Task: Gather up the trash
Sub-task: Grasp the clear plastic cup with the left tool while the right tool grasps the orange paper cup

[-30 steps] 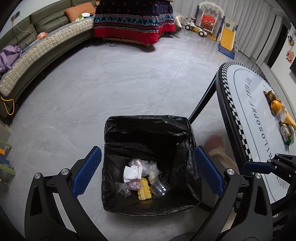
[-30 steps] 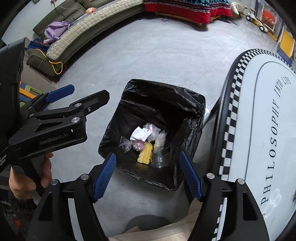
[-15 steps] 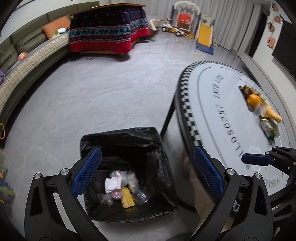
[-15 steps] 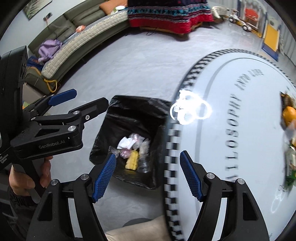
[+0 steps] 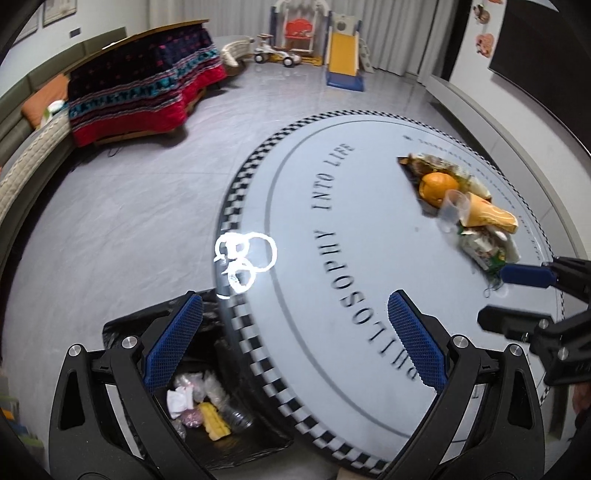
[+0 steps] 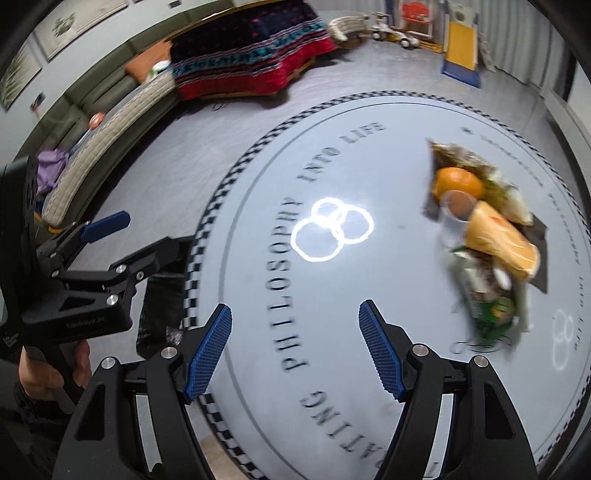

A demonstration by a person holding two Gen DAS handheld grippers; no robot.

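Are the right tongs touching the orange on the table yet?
Apart. The right wrist view shows the right tongs open and empty over bare table, with the orange well beyond the fingertips.

A grey tiled floor (image 5: 122, 206) runs through a large room. A curved green sofa (image 6: 96, 107) with a quilted cover lines the left wall, beside a low table under a red and dark patterned blanket (image 5: 147, 96). Toys and a small yellow slide (image 5: 345, 59) stand before pale curtains (image 5: 402, 33) at the back. A round table (image 5: 303, 280) (checkered rim, printed lettering) mirrors a ceiling lamp.
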